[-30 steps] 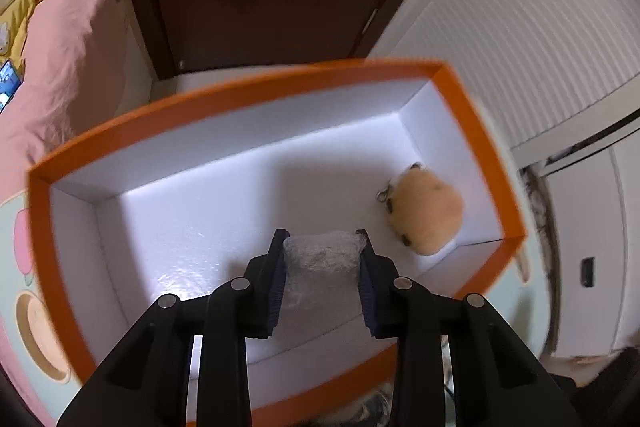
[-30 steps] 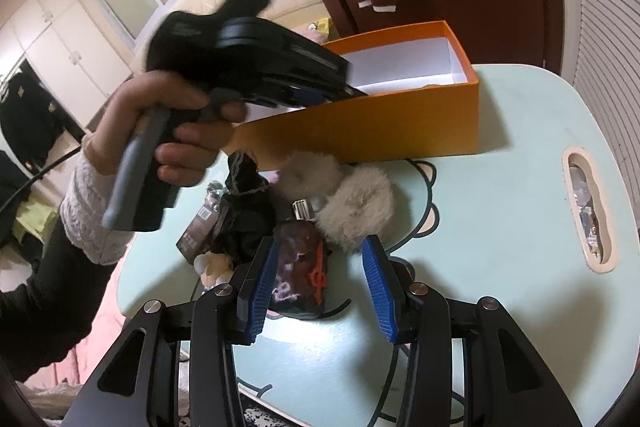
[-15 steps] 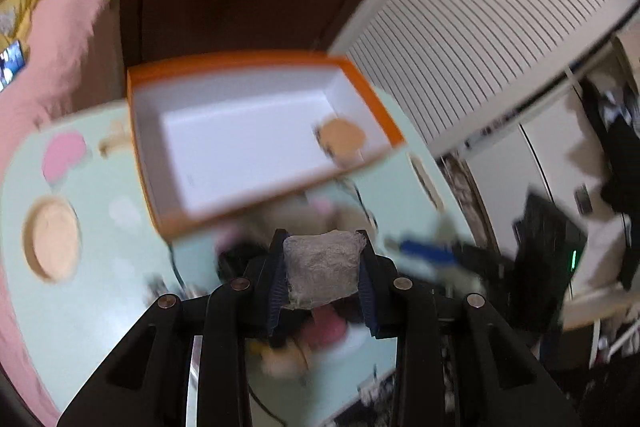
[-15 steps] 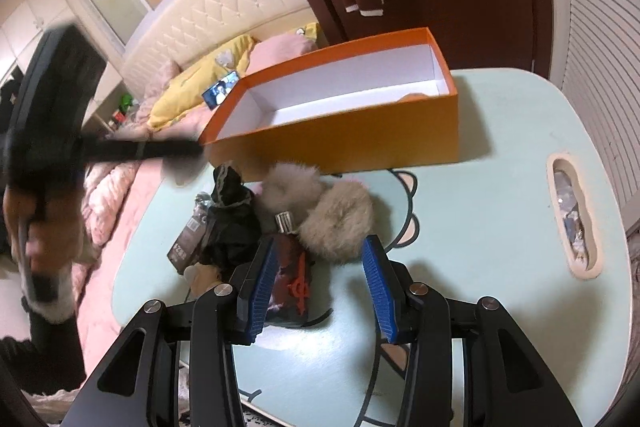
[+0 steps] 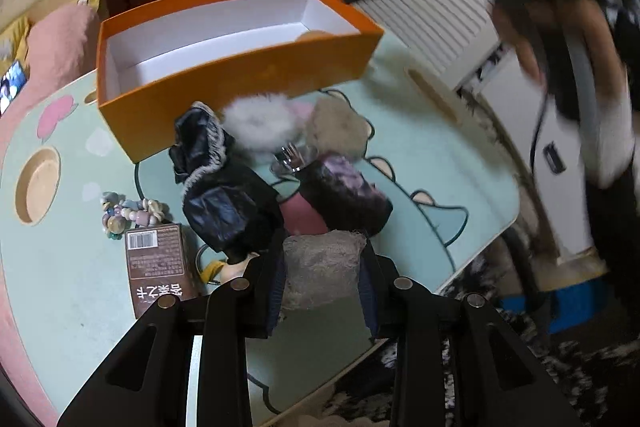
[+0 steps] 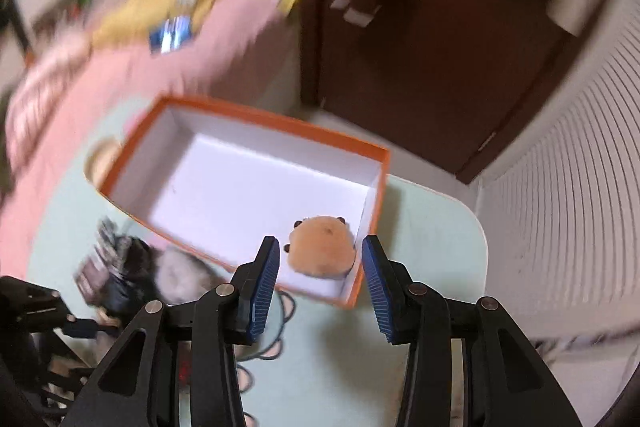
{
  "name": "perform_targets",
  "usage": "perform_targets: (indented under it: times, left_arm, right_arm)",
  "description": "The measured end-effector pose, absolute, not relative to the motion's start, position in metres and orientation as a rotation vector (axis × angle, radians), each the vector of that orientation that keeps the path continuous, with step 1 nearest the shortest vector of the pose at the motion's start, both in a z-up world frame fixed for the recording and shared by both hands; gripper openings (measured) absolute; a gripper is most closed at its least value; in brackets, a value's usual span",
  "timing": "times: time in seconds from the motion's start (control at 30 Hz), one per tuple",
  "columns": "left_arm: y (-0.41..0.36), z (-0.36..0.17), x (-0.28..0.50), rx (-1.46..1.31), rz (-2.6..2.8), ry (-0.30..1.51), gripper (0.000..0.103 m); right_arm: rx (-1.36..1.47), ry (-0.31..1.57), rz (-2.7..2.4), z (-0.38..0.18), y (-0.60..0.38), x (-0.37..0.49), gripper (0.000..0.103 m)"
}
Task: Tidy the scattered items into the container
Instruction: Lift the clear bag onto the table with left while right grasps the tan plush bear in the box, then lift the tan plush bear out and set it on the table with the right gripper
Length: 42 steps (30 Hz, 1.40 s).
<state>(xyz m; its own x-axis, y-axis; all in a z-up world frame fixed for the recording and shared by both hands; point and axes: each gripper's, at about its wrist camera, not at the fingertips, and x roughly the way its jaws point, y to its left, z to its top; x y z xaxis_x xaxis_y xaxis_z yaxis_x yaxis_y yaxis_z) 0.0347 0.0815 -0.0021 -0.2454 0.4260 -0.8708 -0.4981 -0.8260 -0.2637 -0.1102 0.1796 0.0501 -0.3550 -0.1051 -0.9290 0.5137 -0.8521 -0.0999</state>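
While the left claw [image 5: 323, 277] grips grey fluff [image 5: 323, 267], only the empty, parted right claw [image 6: 319, 281] sees the plush [image 6: 322, 247].

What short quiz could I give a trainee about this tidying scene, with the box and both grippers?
1. True or false: the orange box holds nothing.
2. What is clamped in the left gripper? A) a grey fuzzy lump B) the brown packet C) the bead bracelet
3. Fill in: the jaws of the right gripper are ___.

Key: 1) False, a peach plush toy lies in a corner of the box. 2) A. 3) Open, with nothing gripped.
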Motion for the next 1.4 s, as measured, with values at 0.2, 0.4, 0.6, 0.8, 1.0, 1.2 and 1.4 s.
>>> perform_targets:
  times: [0.2,0.4,0.6,0.8,1.0,1.2,1.4]
  left_arm:
    - [0.09,-0.016,0.029,-1.461,2.101,0.131,0.034]
    - [0.087,-0.018,0.021,-1.431,2.129,0.117,0.041]
    - [0.075,-0.015,0.018,-1.417,2.135,0.054,0.041]
    - [0.068,-0.006,0.018,-1.379,2.138,-0.012,0.041]
    - [0.06,-0.002,0.014,-1.369,2.13,-0.131,0.064]
    - [0.04,0.013,0.01,-1.32,2.101,-0.24,0.064]
    - [-0.015,0.046,0.001,-1.208,2.225,-0.408,0.064]
  right_arm:
    - [1.805,0.643,-1.918,0.013,0.15,-0.155,0.041]
    - [1.954,0.795,-1.823,-0.023,0.142,-0.171,0.046]
    - [1.966,0.644,-1.763,-0.029,0.143,-0.174,0.039]
    - [1.855,0.569,-1.887,-0.013,0.154,-0.171,0.035]
    - [1.607,0.336,-1.981,0.051,0.173,-0.137,0.036]
    - [1.5,0.26,-2.018,0.06,0.187,-0.063,0.037]
    - [1.594,0.256,-1.97,0.005,0.205,-0.015,0.037]
